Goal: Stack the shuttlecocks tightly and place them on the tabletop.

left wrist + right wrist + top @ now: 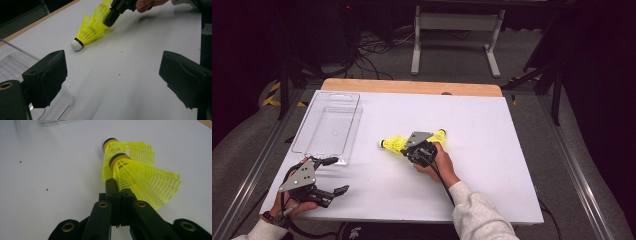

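A nested stack of yellow plastic shuttlecocks [394, 144] lies mid-table, its white cork pointing left. My right gripper [408, 150] is shut on the edge of a mesh skirt in that stack; in the right gripper view the jaws meet at the net of the shuttlecocks [140, 170], with the right gripper [113, 183] pressed against it. The left gripper [337, 175] rests open near the front left corner, nothing between its jaws. In the left gripper view the left gripper [112, 80] faces the shuttlecocks [91, 28] from a distance.
An empty clear plastic tray [329, 125] sits at the back left, its near corner beside the left jaw [15, 62]. The white table top [492, 165] has a wooden strip [412, 86] along the far edge. Cables and a desk frame stand on the floor beyond.
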Tool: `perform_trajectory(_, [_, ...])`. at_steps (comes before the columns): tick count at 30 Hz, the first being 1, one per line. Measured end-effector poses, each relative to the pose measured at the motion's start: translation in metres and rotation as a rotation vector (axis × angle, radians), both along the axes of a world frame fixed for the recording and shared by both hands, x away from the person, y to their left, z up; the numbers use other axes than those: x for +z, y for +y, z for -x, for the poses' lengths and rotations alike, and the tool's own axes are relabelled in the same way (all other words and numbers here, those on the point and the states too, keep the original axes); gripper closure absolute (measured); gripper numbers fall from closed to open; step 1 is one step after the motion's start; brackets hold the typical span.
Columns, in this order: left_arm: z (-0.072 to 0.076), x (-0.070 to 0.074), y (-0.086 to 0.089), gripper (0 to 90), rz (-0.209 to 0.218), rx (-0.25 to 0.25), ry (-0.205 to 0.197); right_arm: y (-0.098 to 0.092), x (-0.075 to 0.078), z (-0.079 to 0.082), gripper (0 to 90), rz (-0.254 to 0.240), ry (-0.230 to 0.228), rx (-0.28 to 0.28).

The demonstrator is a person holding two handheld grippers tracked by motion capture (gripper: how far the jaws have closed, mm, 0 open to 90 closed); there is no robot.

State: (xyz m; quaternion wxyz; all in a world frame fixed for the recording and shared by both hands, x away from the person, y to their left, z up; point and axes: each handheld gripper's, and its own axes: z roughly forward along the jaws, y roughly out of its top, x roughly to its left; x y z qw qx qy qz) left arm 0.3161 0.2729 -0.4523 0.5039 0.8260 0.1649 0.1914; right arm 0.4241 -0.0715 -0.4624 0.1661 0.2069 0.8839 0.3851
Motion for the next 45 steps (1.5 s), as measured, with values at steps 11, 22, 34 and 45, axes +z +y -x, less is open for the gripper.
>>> perform_trajectory(11, [0.001,0.000,-0.002,9.0,-0.001,-0.007,0.001,0.008,-0.001,-0.004,89.0,0.005,0.006,-0.012])
perform_trajectory(22, [0.002,-0.001,-0.003,9.1,0.001,-0.017,0.003,0.019,-0.004,-0.007,86.4,-0.003,0.023,-0.021])
perform_trajectory(34, [0.000,-0.001,-0.004,9.1,-0.003,-0.021,0.003,0.018,-0.013,-0.005,69.5,-0.001,0.047,-0.047])
perform_trajectory(45, [0.000,-0.001,-0.005,9.1,-0.008,-0.018,0.003,0.006,-0.009,0.003,60.0,-0.022,0.038,-0.044])
